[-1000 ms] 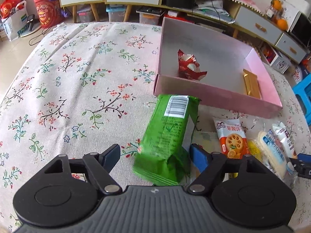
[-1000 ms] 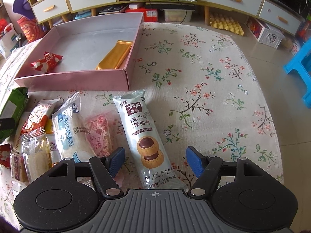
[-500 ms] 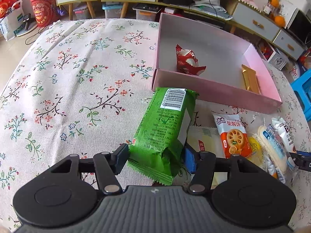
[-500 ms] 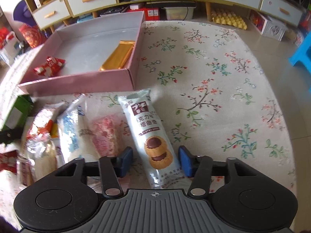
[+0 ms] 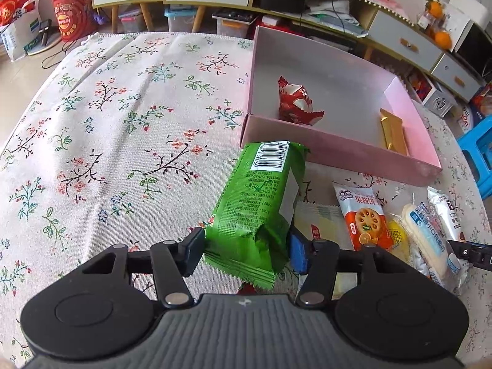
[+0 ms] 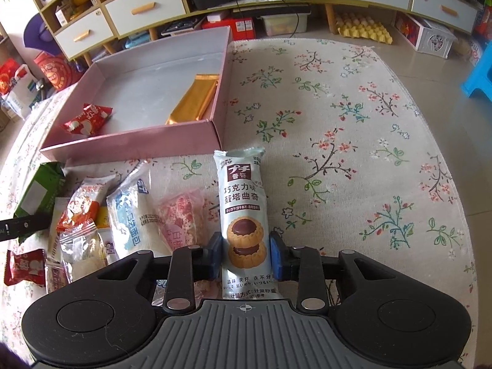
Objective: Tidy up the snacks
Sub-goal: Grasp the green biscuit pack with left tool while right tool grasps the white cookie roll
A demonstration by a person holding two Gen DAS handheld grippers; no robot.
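My left gripper [image 5: 246, 253] is shut on a green snack pack [image 5: 261, 200], its far end raised toward the pink box [image 5: 338, 156]. My right gripper [image 6: 246, 256] is shut on a pale blue chocolate tart cookie pack [image 6: 244, 212] that points toward the pink box [image 6: 132, 144]. The box holds a red candy wrapper [image 5: 296, 101] and a gold bar [image 5: 393, 132]; both also show in the right wrist view, the red wrapper [image 6: 87, 120] and the gold bar [image 6: 193, 98].
Several loose snacks lie on the floral tablecloth: an orange biscuit pack [image 5: 366, 218], a bread pack [image 6: 138, 218], a pink rice-crisp pack [image 6: 181, 218], a red packet [image 6: 26, 267]. Cabinets and clutter stand behind the table. A blue stool [image 5: 479, 153] is at the right.
Both grippers closed from open onto their packs. The left one lifted the green pack's end; the right one gripped the cookie pack and straightened it.
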